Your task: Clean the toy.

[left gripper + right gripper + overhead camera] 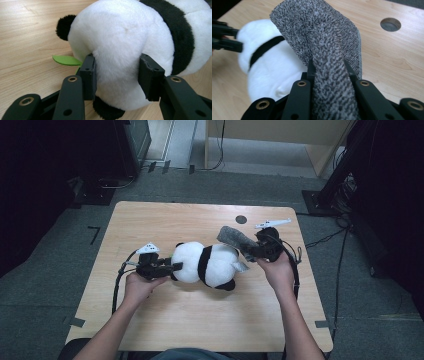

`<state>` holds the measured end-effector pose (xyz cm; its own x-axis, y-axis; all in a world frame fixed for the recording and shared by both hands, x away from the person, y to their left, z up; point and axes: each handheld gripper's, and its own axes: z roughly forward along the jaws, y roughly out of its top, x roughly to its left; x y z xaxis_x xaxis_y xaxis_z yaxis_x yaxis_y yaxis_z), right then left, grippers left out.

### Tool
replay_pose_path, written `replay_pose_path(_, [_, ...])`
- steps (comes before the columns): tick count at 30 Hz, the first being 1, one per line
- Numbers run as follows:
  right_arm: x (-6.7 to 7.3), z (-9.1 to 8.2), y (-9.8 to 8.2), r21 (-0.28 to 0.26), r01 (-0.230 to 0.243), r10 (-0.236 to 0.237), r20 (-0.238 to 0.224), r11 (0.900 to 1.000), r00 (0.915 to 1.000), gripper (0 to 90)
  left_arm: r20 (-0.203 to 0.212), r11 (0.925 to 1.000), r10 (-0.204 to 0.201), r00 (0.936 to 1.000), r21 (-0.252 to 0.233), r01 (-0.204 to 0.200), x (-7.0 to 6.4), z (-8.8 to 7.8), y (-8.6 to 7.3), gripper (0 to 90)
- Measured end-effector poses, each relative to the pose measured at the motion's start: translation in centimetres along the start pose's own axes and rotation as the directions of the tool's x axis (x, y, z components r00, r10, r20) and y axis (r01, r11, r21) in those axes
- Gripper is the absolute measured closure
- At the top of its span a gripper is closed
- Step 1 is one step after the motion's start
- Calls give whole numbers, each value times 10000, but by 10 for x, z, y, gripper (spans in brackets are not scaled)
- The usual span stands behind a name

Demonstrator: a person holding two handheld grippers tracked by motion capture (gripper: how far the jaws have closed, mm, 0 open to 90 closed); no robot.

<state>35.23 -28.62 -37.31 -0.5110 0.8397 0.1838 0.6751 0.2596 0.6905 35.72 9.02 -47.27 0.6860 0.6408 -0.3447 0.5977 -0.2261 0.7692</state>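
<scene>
A: How many toys lie on the surface (165, 330)?
B: One plush panda (207, 264), one grey knit cloth (235, 238) beside it.
A: Grippers?
B: Two: left gripper (176, 266), right gripper (252, 251).

Left gripper (172, 267) held level above the table, pointing right, jaws clamped on the plush panda's (207, 264) white head. Right gripper (250, 251) pointing left, jaws pinched on a fold of grey cloth (232, 237). Both forearms entering from the bottom edge, hands wrapped round the gripper bodies.
</scene>
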Motion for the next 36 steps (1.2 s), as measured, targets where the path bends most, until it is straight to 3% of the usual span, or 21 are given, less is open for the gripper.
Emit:
replay_pose_path(5, [11,-9,-16,-134,352,-358,-457,9993,9983,764,-13,10000,17,10000,68,-17,-2,-2,0,551])
replay_pose_path(12, [19,0,-38,23,796,-786,-1306,9968,9883,761,-46,10000,60,10000,31,-59,-2,-2,-1,550])
replay_pose_path(16, [20,7,-41,-6,837,-830,-1364,9965,9872,718,-83,10000,26,10000,-1,-26,-2,-2,-1,549])
replay_pose_path(18, [22,8,-42,-87,1061,-1064,-1202,9943,9870,671,-81,10000,23,10000,-15,-23,-2,-2,-1,549])
replay_pose_path(20, [24,7,-42,-285,1188,-1212,-1058,9925,9870,600,-80,10000,47,10000,-27,-47,-2,-2,-1,548])
replay_pose_path(23, [25,8,-40,-670,1259,-1322,-1004,9898,9861,592,-102,10000,71,9999,-14,-71,-2,-2,-1,548])
replay_pose_path(25, [27,10,-39,-706,1201,-1267,-977,9903,9871,713,-133,10000,89,9999,-1,-89,-3,-2,-1,548])
replay_pose_path(27, [28,11,-40,-758,1009,-1077,-923,9920,9899,769,-135,9999,104,9999,3,-104,-2,-2,-1,548])
replay_pose_path(36, [11,18,-58,-372,130,-166,-984,9992,9950,788,-78,9999,140,9999,-99,-141,-3,-1,-1,549])
